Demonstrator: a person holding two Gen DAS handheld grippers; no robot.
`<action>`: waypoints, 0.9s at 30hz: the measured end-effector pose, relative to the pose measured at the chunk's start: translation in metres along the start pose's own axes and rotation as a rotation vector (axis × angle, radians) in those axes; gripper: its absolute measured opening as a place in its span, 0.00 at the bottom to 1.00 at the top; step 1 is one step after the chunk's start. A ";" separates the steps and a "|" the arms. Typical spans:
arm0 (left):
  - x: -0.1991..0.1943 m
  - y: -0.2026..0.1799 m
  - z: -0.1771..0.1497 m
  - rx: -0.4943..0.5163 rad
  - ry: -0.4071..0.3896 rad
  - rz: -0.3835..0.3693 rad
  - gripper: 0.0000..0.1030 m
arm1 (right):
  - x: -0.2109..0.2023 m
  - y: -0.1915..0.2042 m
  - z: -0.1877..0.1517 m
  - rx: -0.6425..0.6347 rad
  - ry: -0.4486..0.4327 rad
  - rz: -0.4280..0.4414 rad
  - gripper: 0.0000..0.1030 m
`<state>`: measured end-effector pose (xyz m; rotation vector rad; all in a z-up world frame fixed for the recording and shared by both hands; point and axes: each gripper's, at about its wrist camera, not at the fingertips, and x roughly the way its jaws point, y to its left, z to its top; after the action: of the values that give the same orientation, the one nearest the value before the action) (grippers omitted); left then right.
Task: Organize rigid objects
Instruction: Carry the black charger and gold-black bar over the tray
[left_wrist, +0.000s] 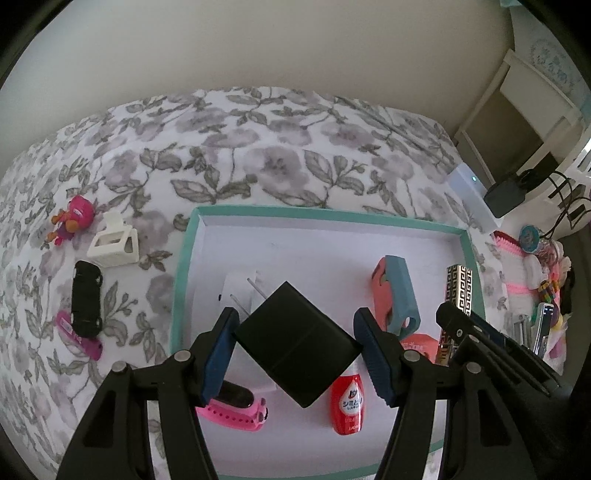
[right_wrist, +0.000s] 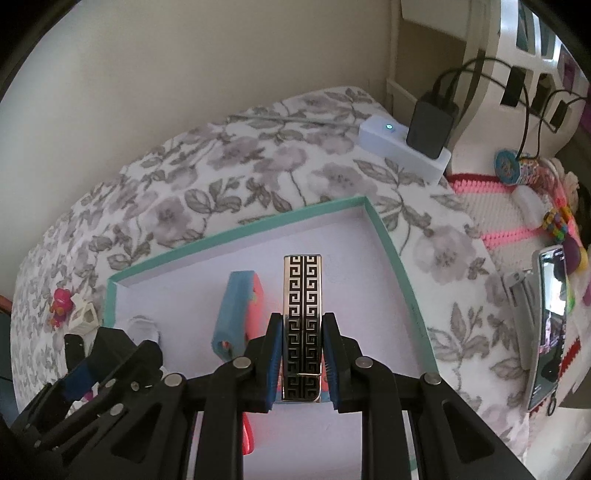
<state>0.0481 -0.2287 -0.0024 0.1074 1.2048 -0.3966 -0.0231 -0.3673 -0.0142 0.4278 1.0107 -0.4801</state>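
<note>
My left gripper (left_wrist: 295, 350) clamps a black cube (left_wrist: 295, 345) by its corners, above the teal-rimmed tray (left_wrist: 181, 280) on the floral bed (left_wrist: 258, 147). My right gripper (right_wrist: 302, 360) pinches a patterned bar (right_wrist: 302, 325) narrowly, over the tray's right side. A red bottle (left_wrist: 346, 402) and pink band (left_wrist: 236, 410) lie in the tray.

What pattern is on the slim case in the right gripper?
Black-and-silver Greek key pattern on the slim case; clearest in the right wrist view.

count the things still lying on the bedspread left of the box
4: pink toy figure, white hair claw, black toy car, pink clip partly under the car. Others may be out of view.
</note>
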 end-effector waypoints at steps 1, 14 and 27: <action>0.001 0.000 0.000 0.000 0.003 -0.001 0.64 | 0.002 -0.001 0.000 0.003 0.004 0.000 0.22; 0.005 -0.011 0.004 0.052 -0.027 0.034 0.64 | 0.021 -0.010 -0.002 0.030 0.053 0.004 0.22; 0.005 -0.009 0.003 0.050 -0.013 0.035 0.70 | 0.024 -0.011 -0.002 0.032 0.065 -0.014 0.24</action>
<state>0.0490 -0.2393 -0.0046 0.1681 1.1792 -0.3965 -0.0201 -0.3792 -0.0371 0.4676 1.0708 -0.4981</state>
